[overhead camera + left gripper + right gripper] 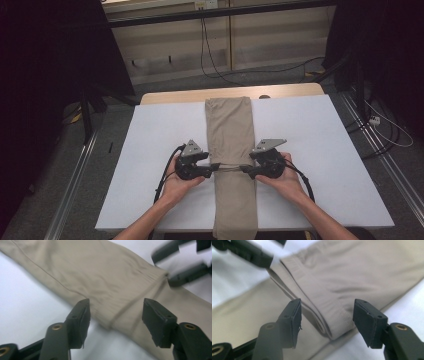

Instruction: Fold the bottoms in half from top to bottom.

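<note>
I hold my left gripper (216, 167) and my right gripper (243, 170) facing each other across a pair of beige trousers (231, 130) that lies lengthwise down the middle of the white table (160, 150). The trousers are folded over: an upper layer ends in a hem running straight across between my two tools, with a lower layer going on past the near edge of the table.

In the left gripper view my jaws stand wide apart, one on each side of the hem's corner (110, 323), holding nothing. In the right gripper view the jaws are likewise spread, bracketing the other corner (334, 332) of the folded layer, with cloth between them but not pinched.

There is no container on the table; the trousers lie directly on its surface.
</note>
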A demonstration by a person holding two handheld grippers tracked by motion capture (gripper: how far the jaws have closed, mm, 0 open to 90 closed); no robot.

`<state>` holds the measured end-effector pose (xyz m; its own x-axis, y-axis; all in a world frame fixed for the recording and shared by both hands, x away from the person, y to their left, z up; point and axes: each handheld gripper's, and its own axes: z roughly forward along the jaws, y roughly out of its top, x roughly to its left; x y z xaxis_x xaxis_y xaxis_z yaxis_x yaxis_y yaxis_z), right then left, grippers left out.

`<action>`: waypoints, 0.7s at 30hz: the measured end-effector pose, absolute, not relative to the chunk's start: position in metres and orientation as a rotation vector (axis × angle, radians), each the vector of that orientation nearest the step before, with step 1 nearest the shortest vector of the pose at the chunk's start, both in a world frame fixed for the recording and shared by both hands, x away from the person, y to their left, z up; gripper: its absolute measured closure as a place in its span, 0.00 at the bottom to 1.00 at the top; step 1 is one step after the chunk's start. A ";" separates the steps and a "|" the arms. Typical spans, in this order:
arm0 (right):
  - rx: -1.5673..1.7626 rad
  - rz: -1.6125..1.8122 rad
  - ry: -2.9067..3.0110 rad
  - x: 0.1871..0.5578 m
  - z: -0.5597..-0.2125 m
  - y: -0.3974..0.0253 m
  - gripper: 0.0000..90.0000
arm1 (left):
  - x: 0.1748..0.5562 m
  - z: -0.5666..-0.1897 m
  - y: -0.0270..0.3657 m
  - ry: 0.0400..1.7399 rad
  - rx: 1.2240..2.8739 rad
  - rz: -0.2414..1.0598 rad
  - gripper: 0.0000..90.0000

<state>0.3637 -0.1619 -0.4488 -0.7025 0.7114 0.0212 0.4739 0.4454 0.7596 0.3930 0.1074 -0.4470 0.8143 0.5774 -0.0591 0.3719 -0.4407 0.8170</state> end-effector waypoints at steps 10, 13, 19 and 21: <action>0.998 1.070 2.394 0.366 -0.452 -0.159 0.70 | 0.396 -0.447 0.109 0.698 2.083 0.298 0.46; 1.002 1.101 2.378 0.367 -0.449 -0.160 0.77 | 0.396 -0.442 0.110 0.672 2.087 0.316 0.51; 1.019 1.122 2.348 0.367 -0.444 -0.164 0.75 | 0.392 -0.443 0.101 0.599 2.122 0.291 0.53; 1.024 1.129 2.337 0.368 -0.441 -0.166 0.75 | 0.392 -0.445 0.097 0.577 2.135 0.299 0.54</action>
